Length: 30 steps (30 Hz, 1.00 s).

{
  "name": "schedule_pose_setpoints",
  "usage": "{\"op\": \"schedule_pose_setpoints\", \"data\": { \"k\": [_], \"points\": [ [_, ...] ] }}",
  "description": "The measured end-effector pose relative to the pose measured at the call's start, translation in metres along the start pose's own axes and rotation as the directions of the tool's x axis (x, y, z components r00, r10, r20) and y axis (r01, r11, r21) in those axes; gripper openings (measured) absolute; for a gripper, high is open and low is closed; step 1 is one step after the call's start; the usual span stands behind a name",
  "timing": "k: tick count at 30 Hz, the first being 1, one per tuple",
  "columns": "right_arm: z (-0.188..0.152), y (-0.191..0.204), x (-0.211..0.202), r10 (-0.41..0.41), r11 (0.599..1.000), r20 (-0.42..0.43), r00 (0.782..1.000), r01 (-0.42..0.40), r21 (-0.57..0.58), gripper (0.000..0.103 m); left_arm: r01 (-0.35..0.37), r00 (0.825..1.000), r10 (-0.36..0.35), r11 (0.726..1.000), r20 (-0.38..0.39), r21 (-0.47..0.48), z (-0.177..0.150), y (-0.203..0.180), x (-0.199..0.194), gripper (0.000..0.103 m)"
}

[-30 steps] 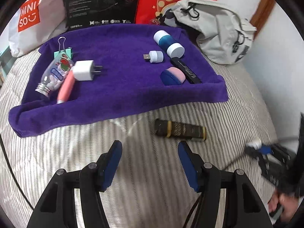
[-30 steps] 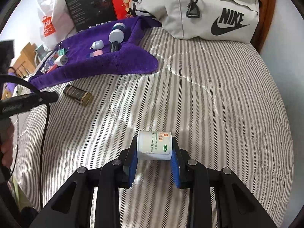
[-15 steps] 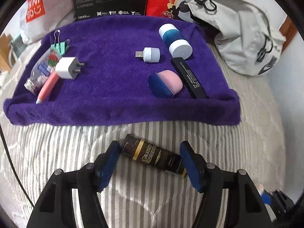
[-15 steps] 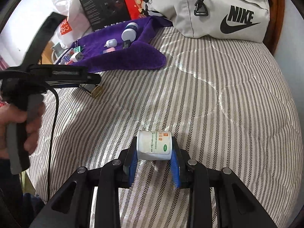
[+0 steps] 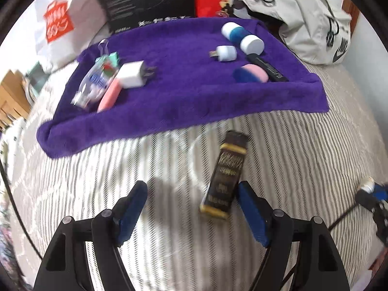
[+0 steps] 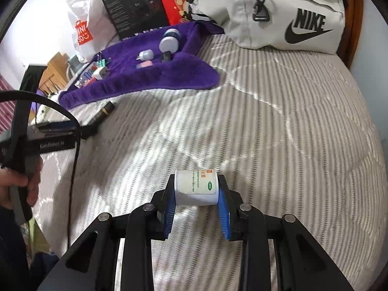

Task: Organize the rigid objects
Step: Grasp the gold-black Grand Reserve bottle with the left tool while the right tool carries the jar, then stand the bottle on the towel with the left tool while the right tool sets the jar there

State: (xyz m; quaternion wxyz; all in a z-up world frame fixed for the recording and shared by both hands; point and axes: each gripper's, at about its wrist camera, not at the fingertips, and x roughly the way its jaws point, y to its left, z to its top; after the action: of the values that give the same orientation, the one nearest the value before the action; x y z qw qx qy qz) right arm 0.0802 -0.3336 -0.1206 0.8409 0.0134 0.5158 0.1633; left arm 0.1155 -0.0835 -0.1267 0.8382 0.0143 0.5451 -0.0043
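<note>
Left gripper wide apart, nothing held; dark gold-banded tube lying on striped bedding just inside its right finger, contact unclear. Tube near front edge of purple towel, off it. Right gripper closed on white jar, jar sideways, well away from towel. Small items rest on towel.

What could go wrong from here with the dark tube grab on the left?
1. The left hand-held gripper is open, with the black-and-gold tube off-centre by its right finger; closing may push it aside.
2. The soft striped bedding could let the tube roll.
3. The right hand-held gripper clamps the white jar by its ends; it might slip.
</note>
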Motion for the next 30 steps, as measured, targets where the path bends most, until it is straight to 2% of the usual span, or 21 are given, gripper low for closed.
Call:
{"op": "schedule_pose_setpoints", "data": {
  "k": [2, 4, 7, 10, 11, 14, 20, 26, 30],
  "points": [
    [0.002, 0.008, 0.003, -0.006, 1.000, -0.008, 1.000, 0.006, -0.007, 0.031, 0.039, 0.999, -0.039, 0.999, 0.017, -0.002, -0.002, 0.008, -0.001, 0.075],
    [0.003, 0.013, 0.004, -0.008, 1.000, -0.012, 1.000, 0.008, -0.003, 0.031, 0.055, 0.998, -0.055, 0.998, 0.028, 0.034, 0.000, 0.005, 0.000, 0.072],
    [0.003, 0.017, 0.003, -0.021, 1.000, -0.018, 1.000, 0.021, 0.002, 0.031, 0.076, 0.995, -0.084, 0.987, 0.056, 0.139, 0.007, -0.009, 0.003, 0.069],
    [0.002, 0.017, 0.001, -0.042, 0.999, -0.025, 0.999, 0.042, 0.012, 0.031, 0.112, 0.987, -0.134, 0.971, 0.093, 0.212, 0.005, -0.021, 0.001, 0.040],
    [0.002, 0.017, 0.000, -0.053, 0.998, -0.027, 0.998, 0.053, 0.018, 0.031, 0.136, 0.982, -0.162, 0.965, 0.101, 0.225, 0.007, -0.023, 0.001, 0.023],
    [0.000, 0.018, 0.000, -0.078, 0.996, -0.035, 0.996, 0.079, 0.027, 0.031, 0.128, 0.980, -0.164, 0.953, 0.116, 0.274, 0.008, -0.028, 0.001, 0.023],
    [-0.001, 0.025, 0.002, -0.096, 0.995, -0.050, 0.994, 0.098, 0.029, 0.031, 0.217, 0.963, -0.248, 0.946, 0.105, 0.239, 0.001, -0.018, -0.006, 0.022],
    [0.016, 0.043, 0.003, -0.069, 0.998, -0.038, 0.997, 0.068, -0.006, 0.031, 0.260, 0.953, -0.285, 0.944, 0.106, 0.202, 0.004, 0.010, -0.014, 0.022],
    [0.033, 0.058, 0.004, -0.037, 0.999, -0.020, 0.999, 0.036, -0.038, 0.031, 0.232, 0.956, -0.259, 0.955, 0.135, 0.187, 0.011, 0.027, -0.023, 0.022]
  ]
}}
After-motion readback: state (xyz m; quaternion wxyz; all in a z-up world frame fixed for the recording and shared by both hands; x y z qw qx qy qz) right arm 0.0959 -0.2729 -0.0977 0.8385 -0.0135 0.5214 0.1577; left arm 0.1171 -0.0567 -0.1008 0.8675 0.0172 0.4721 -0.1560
